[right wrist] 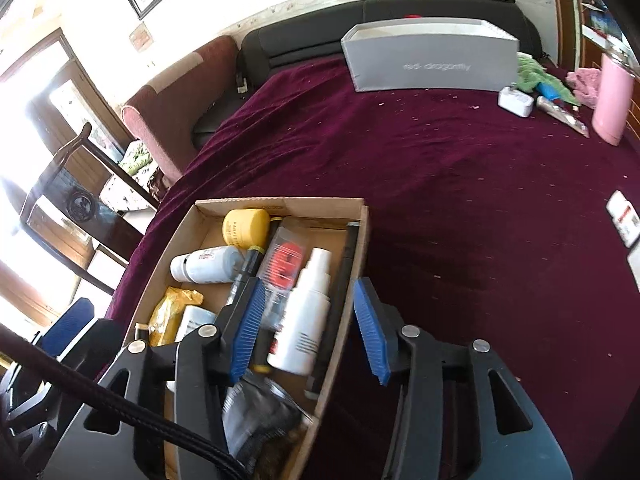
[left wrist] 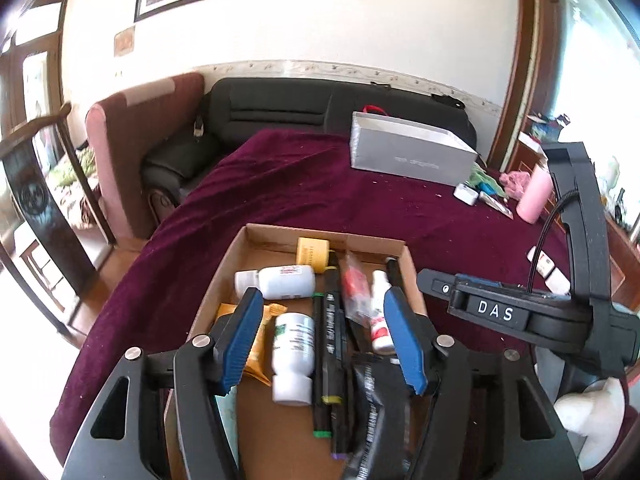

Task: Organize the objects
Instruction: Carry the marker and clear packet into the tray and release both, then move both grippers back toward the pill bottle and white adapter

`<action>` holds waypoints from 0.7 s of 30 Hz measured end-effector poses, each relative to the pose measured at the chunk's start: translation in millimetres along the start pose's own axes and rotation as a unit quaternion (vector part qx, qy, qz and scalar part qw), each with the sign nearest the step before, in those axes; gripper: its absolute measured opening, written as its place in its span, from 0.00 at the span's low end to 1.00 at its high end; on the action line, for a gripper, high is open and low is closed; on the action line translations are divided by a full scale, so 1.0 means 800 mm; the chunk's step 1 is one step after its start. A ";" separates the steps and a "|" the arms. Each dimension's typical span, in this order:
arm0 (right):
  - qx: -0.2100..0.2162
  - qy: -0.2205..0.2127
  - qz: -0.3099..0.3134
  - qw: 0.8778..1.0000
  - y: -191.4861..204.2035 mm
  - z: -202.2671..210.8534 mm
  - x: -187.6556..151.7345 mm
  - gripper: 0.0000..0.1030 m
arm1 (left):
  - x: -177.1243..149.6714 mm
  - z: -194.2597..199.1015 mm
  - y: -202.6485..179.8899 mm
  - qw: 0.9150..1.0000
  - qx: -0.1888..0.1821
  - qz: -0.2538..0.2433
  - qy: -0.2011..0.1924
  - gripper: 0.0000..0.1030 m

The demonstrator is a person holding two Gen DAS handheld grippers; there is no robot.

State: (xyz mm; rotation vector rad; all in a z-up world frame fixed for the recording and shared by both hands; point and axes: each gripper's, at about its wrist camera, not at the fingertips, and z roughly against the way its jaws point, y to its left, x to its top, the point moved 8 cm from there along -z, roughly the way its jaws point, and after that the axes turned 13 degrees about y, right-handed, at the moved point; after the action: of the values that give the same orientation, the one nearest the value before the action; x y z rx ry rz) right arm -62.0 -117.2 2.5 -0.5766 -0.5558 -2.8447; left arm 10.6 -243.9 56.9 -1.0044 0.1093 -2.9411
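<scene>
An open cardboard box (left wrist: 320,236) (right wrist: 280,202) sits on a maroon tablecloth (right wrist: 460,184). It holds a yellow jar (left wrist: 314,254) (right wrist: 245,228), two white bottles (left wrist: 294,356) (left wrist: 276,280), black markers (left wrist: 330,344), a white spray bottle (right wrist: 306,320), a yellow packet (right wrist: 168,312) and a black pouch (left wrist: 376,408). My left gripper (left wrist: 323,300) hovers open over the box's near half, with nothing pressed between its blue pads. My right gripper (right wrist: 309,286) is open too. Its pads stand either side of the box's right wall and the spray bottle, touching neither.
A grey box (right wrist: 428,64) stands at the far side of the table. Near it are a white charger (right wrist: 516,102), a green cloth (right wrist: 536,72) and a pink tumbler (right wrist: 612,96). Small white packs (right wrist: 624,220) lie at the right edge. A black sofa (left wrist: 280,112) runs behind.
</scene>
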 end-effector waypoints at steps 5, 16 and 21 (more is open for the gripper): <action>-0.007 -0.017 -0.015 1.000 -0.039 0.028 -0.013 0.48 | -0.006 0.009 -0.037 1.000 0.008 -0.028 -0.001 0.55; -0.026 -0.057 -0.081 0.995 -0.158 0.088 -0.030 0.50 | -0.019 0.005 -0.135 0.994 0.018 -0.103 0.014 0.56; -0.031 -0.071 -0.119 0.990 -0.218 0.113 -0.037 0.50 | -0.027 -0.010 -0.181 0.990 0.014 -0.136 0.036 0.55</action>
State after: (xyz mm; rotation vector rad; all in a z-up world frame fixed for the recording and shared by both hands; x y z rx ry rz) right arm -48.1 81.3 11.4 -0.7768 -0.5981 -3.0722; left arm 21.7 -98.0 48.0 -0.9813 -0.0739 -3.2129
